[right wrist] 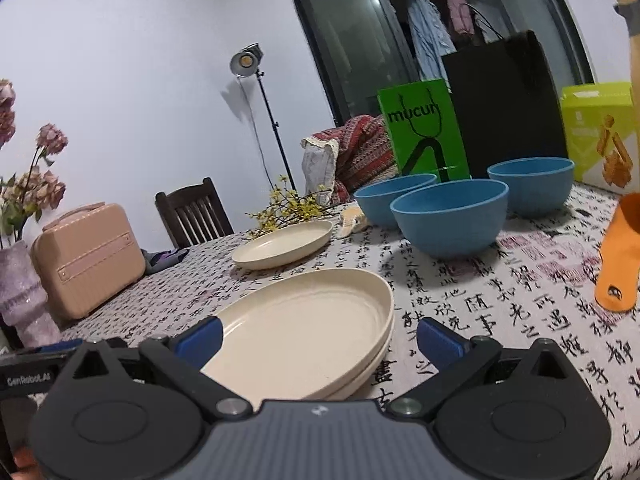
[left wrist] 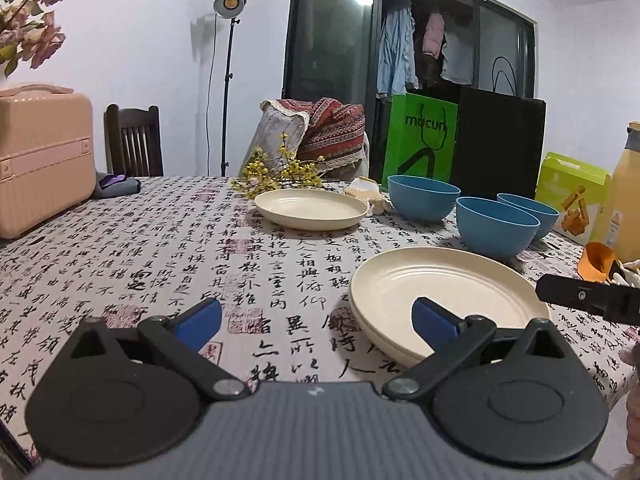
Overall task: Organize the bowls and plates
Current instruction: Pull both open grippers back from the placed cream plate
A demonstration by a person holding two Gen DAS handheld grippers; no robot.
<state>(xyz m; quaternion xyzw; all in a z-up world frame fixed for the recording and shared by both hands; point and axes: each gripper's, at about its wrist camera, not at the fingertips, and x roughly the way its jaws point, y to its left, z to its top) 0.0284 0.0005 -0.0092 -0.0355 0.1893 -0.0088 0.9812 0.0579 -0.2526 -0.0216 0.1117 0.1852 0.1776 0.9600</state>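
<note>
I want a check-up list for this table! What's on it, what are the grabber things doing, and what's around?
Surface: table under a calligraphy-print tablecloth.
Job's things: stack of two cream round plates nearest; a single cream plate farther back; three blue round bowls, apart, not nested.
Clutter: pink hard case, yellow flower sprig, green paper bag, black bag, green snack box, orange object, juice bottle.
Grippers: left gripper open, holding nothing; right gripper open, its left finger at the stack's rim.
Cables: nothing seen.
Surroundings: dark wooden chair, standing lamp, hanging clothes behind glass doors.
</note>
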